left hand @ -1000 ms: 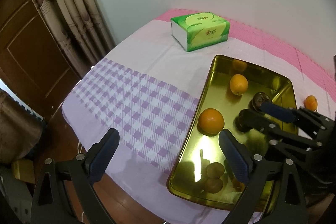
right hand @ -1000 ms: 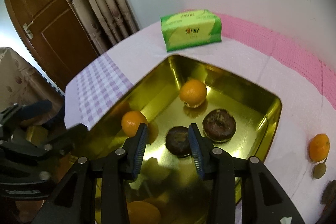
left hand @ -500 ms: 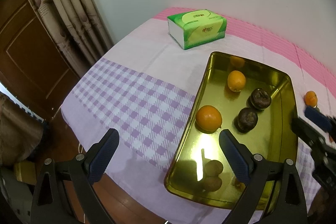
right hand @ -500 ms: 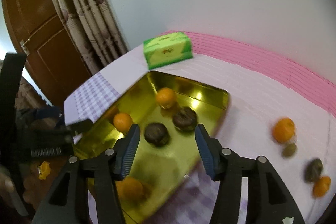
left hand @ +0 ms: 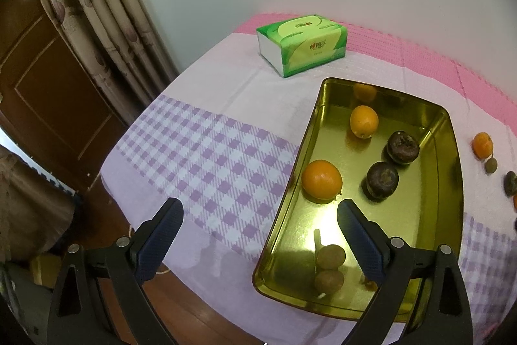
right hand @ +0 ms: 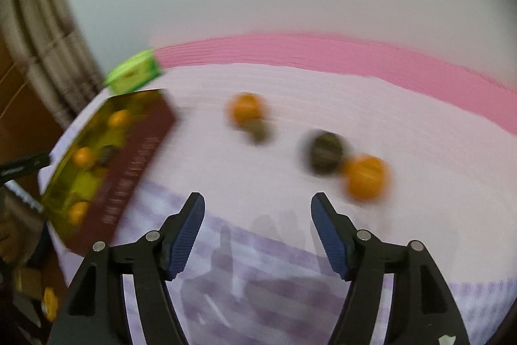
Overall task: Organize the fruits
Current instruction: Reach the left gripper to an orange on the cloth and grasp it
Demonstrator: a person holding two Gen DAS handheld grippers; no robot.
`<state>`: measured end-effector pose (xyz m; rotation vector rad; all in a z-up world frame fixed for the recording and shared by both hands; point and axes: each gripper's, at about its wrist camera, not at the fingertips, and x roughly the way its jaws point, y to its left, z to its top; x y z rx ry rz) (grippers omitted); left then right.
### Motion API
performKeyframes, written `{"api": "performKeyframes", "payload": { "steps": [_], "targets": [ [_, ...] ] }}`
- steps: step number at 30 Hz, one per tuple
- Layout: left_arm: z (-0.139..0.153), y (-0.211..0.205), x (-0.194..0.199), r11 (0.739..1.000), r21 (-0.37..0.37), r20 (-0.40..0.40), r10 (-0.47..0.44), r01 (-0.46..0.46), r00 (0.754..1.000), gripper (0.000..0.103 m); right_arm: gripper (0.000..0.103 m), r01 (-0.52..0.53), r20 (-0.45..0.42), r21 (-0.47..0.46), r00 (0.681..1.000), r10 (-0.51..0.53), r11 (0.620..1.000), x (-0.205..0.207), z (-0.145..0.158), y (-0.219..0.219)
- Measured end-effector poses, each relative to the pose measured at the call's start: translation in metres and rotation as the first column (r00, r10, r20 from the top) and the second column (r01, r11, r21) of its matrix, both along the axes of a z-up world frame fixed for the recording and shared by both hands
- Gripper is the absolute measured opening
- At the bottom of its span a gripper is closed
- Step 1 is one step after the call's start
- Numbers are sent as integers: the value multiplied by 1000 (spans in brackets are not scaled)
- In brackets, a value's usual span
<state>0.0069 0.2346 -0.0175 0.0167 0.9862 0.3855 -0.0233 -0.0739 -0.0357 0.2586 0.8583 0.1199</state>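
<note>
A gold tray [left hand: 449,215] lies on the table and holds two oranges [left hand: 321,180], two dark fruits [left hand: 382,180] and small brown fruits [left hand: 330,256]. My left gripper [left hand: 258,227] is open and empty above the tray's near left edge. My right gripper [right hand: 258,228] is open and empty over the cloth, right of the tray [right hand: 129,164]. In the blurred right wrist view, loose fruits lie ahead on the cloth: an orange [right hand: 247,110] with a small brown fruit [right hand: 260,131], and a dark fruit [right hand: 324,152] beside another orange [right hand: 366,177].
A green tissue box [left hand: 302,44] stands at the back, near the wall. The table's left and near edges drop to a wooden floor. A curtain [left hand: 106,8] and a brown door [left hand: 42,86] stand to the left. Loose fruits [left hand: 483,144] also show right of the tray.
My right gripper left the tray, opened wider, and swung right toward the loose fruits; it is no longer in the left wrist view. The left gripper has barely moved.
</note>
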Motion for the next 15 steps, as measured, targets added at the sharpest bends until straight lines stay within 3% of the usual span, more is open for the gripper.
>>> {"api": "performKeyframes", "payload": {
  "steps": [8, 15],
  "targets": [
    [-2, -14, -3, 997, 74, -4, -24, 24, 1000, 96, 76, 234, -56, -76, 970, -238, 969, -28, -29, -92],
    [-1, -32, -7, 988, 148, -5, -53, 53, 999, 96, 87, 319, -81, -141, 940, -332, 937, -38, -44, -131]
  ]
}}
